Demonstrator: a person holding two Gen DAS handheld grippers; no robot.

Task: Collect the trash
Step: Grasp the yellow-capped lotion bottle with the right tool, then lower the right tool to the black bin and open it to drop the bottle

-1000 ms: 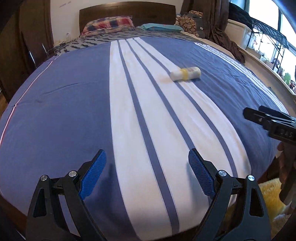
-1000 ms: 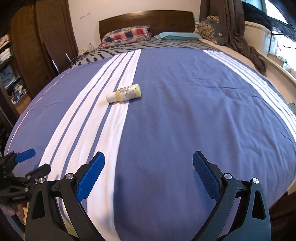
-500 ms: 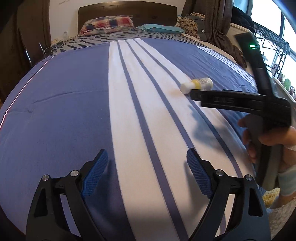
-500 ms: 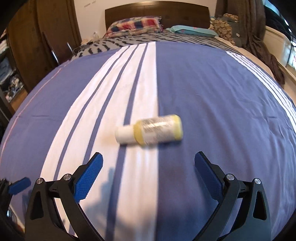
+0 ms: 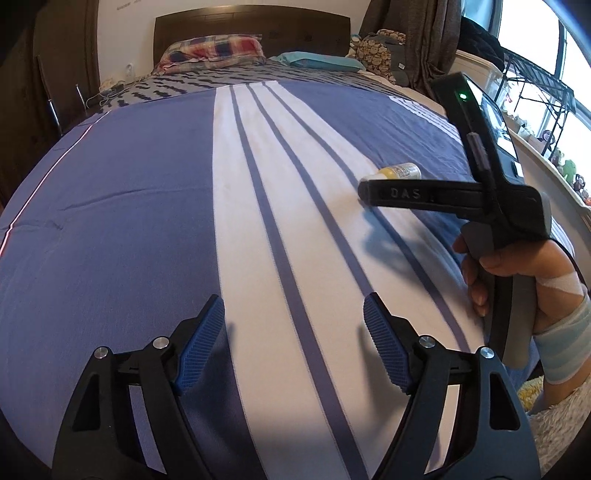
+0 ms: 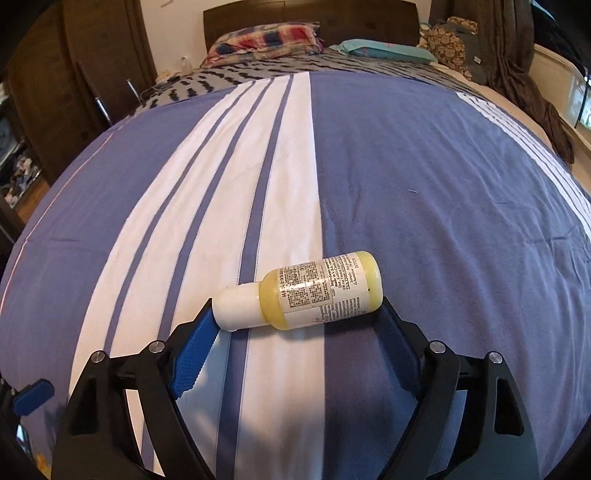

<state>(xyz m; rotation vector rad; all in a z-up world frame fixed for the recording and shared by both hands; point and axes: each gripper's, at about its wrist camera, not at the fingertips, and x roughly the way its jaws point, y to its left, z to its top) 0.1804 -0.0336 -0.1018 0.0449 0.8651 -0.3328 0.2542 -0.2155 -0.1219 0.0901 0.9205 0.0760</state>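
A small yellow bottle [image 6: 306, 293] with a white cap and printed label lies on its side on the blue and white striped bedspread [image 6: 424, 192]. My right gripper [image 6: 295, 332] is open, its blue-padded fingertips at either end of the bottle, cap by the left pad. In the left wrist view the bottle [image 5: 400, 170] shows just beyond the right gripper's black finger [image 5: 417, 194]. My left gripper [image 5: 293, 341] is open and empty, low over the near part of the bed.
Pillows [image 5: 214, 50] and a dark wooden headboard [image 5: 251, 22] are at the far end. Dark clothes [image 6: 532, 96] hang over the bed's right side. A wardrobe [image 6: 74, 77] stands left; shelves and a window [image 5: 539, 96] right.
My right gripper has moved forward across the bed until its open fingers bracket the bottle. The left gripper has stayed near the bed's foot, shifting slightly.
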